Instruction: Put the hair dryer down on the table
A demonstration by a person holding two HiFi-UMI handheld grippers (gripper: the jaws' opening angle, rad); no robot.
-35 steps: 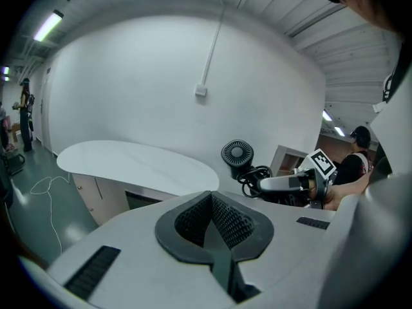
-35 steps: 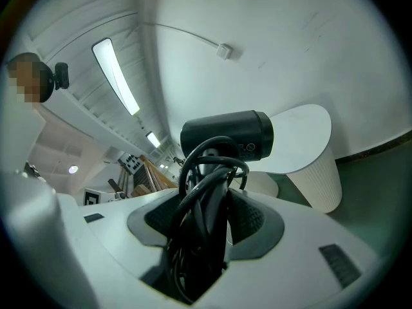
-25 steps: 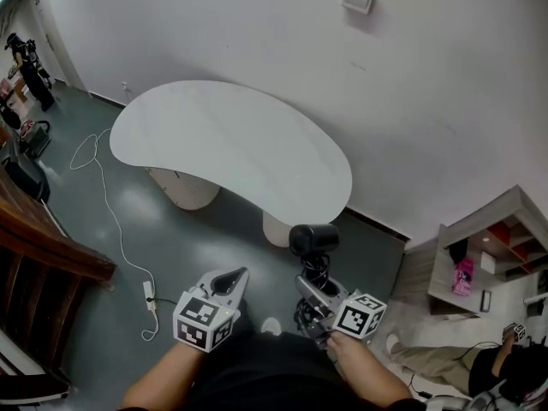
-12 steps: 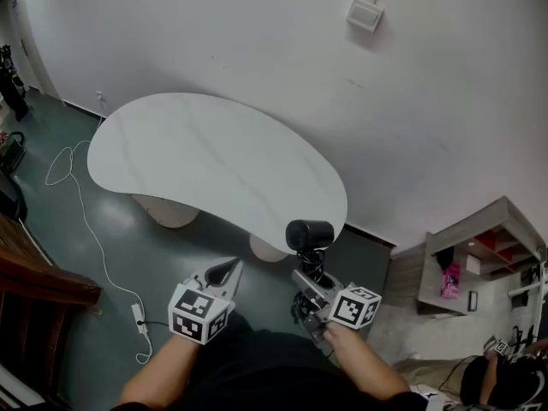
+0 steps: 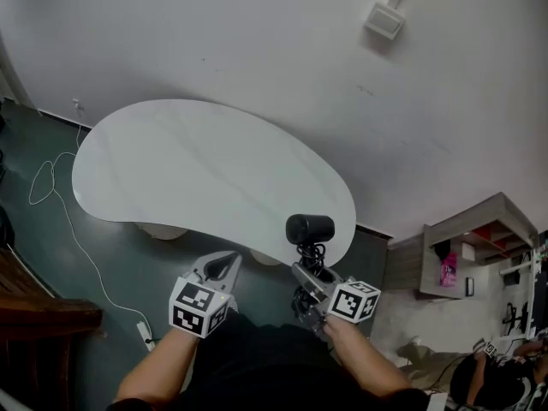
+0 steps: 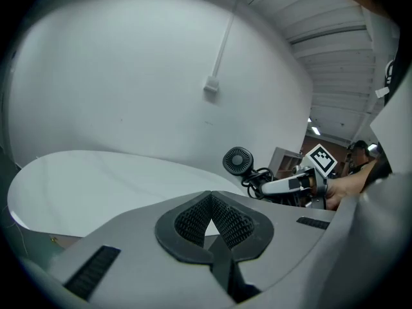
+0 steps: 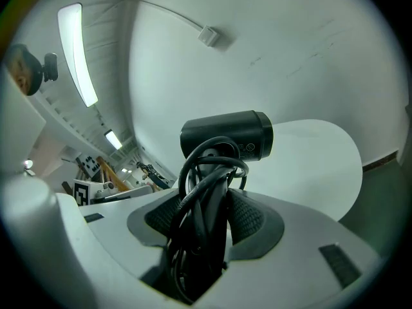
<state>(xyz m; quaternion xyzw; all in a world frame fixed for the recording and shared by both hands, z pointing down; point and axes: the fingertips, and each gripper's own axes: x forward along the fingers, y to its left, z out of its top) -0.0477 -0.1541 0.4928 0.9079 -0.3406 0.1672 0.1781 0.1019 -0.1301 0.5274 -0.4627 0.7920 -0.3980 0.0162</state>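
A black hair dryer (image 5: 310, 228), its cord wound round the handle, stands upright in my right gripper (image 5: 310, 279). The jaws are shut on the handle and cord (image 7: 203, 205). The dryer's head (image 7: 226, 134) hangs over the near right edge of the white kidney-shaped table (image 5: 197, 174), above its surface. My left gripper (image 5: 225, 266) is held to the dryer's left, just short of the table's front edge. Its pads (image 6: 225, 217) meet at the tips with nothing between them. In the left gripper view, the dryer (image 6: 239, 161) shows to the right, over the table (image 6: 84, 185).
A white wall with a small box and conduit (image 5: 384, 20) rises behind the table. A shelf unit (image 5: 467, 255) stands at the right, and a person (image 5: 488, 384) sits low on the floor beyond it. A white cable (image 5: 51, 195) and power strip (image 5: 144, 332) lie on the dark floor at left.
Both grippers have come closer to the table. The dryer's head, which was short of the table's front edge, now overlaps it. The grip on the handle is unchanged.
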